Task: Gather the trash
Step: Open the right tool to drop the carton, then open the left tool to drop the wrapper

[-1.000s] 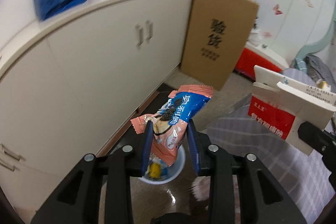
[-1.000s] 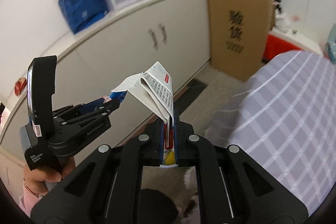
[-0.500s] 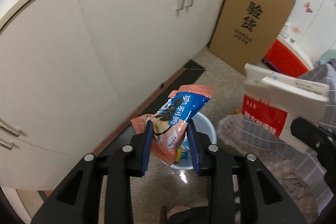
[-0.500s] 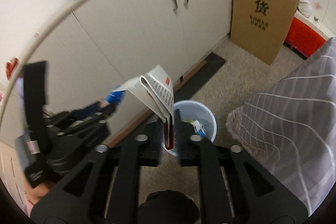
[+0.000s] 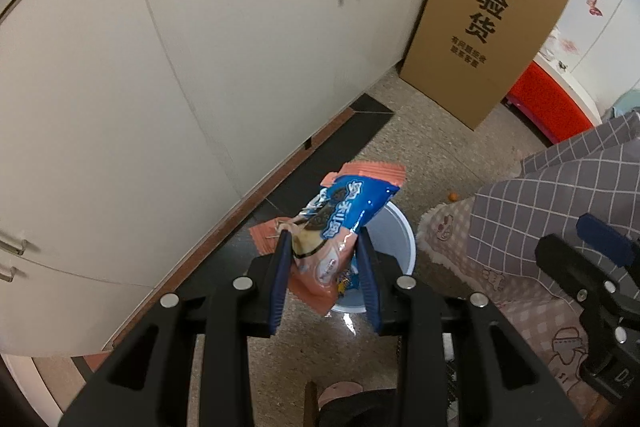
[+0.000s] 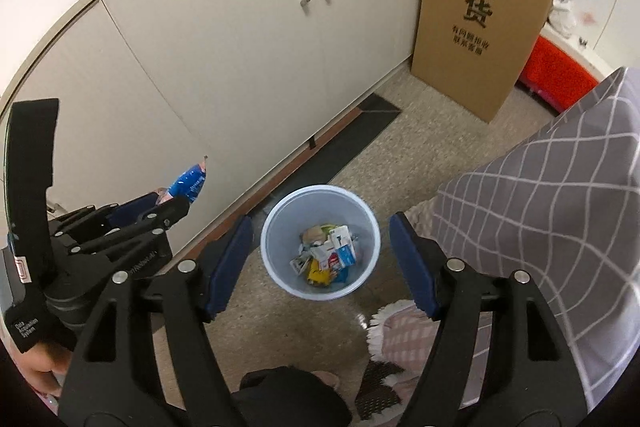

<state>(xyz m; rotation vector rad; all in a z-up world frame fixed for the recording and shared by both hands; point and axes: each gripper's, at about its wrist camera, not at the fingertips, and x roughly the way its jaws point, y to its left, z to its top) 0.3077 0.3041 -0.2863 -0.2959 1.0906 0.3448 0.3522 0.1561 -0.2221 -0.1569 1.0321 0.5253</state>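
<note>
Your left gripper (image 5: 324,269) is clamped on a crinkled blue-and-pink snack wrapper (image 5: 340,223), which stands up between the blue finger pads (image 5: 279,281) and leans toward the far right. Just beyond and below it sits the round pale-blue plastic waste bin (image 6: 320,241) on the speckled floor (image 5: 416,143), partly hidden by the wrapper in the left wrist view. Your right gripper (image 6: 322,261) has its jaws spread wide apart with nothing between them, and the bin shows in the gap, holding a heap of small cartons and wrappers (image 6: 328,259). To the left runs the long cream cabinet (image 6: 224,67); a tall brown cardboard box (image 6: 482,7) printed with black characters stands at its far end. The grey checked bedspread (image 6: 560,187) hangs at the right, near the bin.
</note>
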